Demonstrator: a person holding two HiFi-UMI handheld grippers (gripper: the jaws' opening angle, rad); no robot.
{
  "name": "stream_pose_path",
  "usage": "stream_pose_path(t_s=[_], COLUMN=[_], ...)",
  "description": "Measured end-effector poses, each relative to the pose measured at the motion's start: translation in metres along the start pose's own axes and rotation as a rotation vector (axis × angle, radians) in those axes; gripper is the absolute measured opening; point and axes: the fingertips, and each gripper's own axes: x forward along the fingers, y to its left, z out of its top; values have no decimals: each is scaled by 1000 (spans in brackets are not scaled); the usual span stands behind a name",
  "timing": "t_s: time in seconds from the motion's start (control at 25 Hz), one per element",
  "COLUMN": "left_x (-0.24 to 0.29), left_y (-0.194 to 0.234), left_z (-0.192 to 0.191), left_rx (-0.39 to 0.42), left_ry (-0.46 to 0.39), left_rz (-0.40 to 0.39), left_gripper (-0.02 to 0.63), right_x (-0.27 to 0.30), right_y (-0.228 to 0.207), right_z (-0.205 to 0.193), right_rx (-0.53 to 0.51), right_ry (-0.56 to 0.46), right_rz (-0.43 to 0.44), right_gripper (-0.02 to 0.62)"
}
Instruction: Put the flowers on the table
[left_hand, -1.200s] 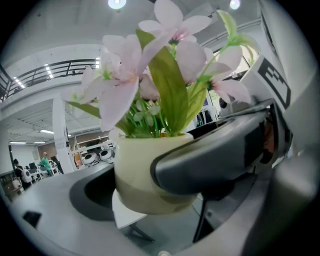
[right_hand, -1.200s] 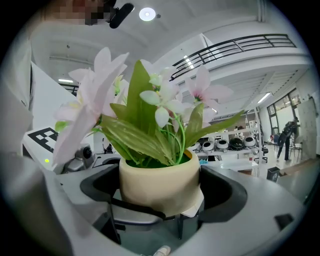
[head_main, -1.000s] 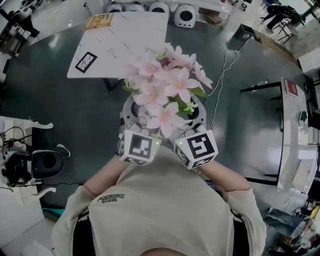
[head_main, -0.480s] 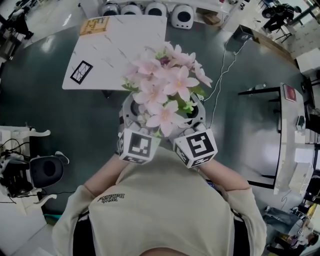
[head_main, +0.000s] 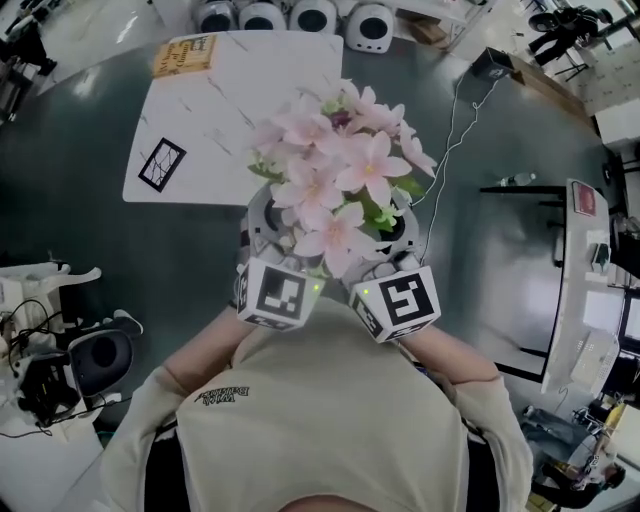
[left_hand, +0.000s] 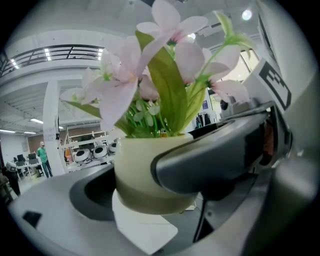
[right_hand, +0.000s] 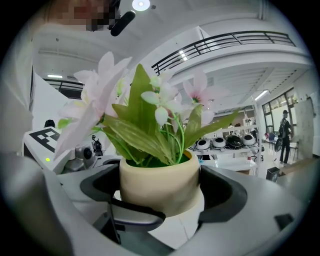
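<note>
A cream flower pot (left_hand: 150, 170) (right_hand: 160, 182) with pink flowers (head_main: 335, 175) and green leaves is held in the air in front of the person's chest. My left gripper (head_main: 265, 218) and right gripper (head_main: 400, 228) are both shut on the pot from opposite sides. Their marker cubes show below the blooms. In the head view the flowers hide the pot. The white marble-look table (head_main: 235, 100) stands ahead and to the left, over the dark floor. In the left gripper view a dark jaw of the other gripper crosses the pot's front.
A yellow booklet (head_main: 185, 55) lies on the table's far left corner and a square marker (head_main: 160, 163) near its front left. White round machines (head_main: 300, 15) line the back. A cable (head_main: 450, 140) runs over the floor. Desks (head_main: 590, 280) stand right, equipment (head_main: 60, 350) left.
The table has shifted slightly in the head view and more of it shows. Both grippers keep their hold on the pot.
</note>
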Motion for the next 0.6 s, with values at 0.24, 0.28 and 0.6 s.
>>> stream_pose_path(t_s=[0.24,0.28,0.6], left_x=[27,30,46], left_y=[54,64,128], left_z=[-5,-7,-14], left_rx=[27,27,42], left_ry=[18,22,19], left_rz=[-25,-28,-47], left_gripper=[476,476,476], right_x=[59,69,133], right_y=[-14,-14,-15], right_z=[9,11,24], right_rx=[25,29,38], right_ry=[5,5,-14], right_rz=[-21,-23,-44], right_gripper=[492,492,492])
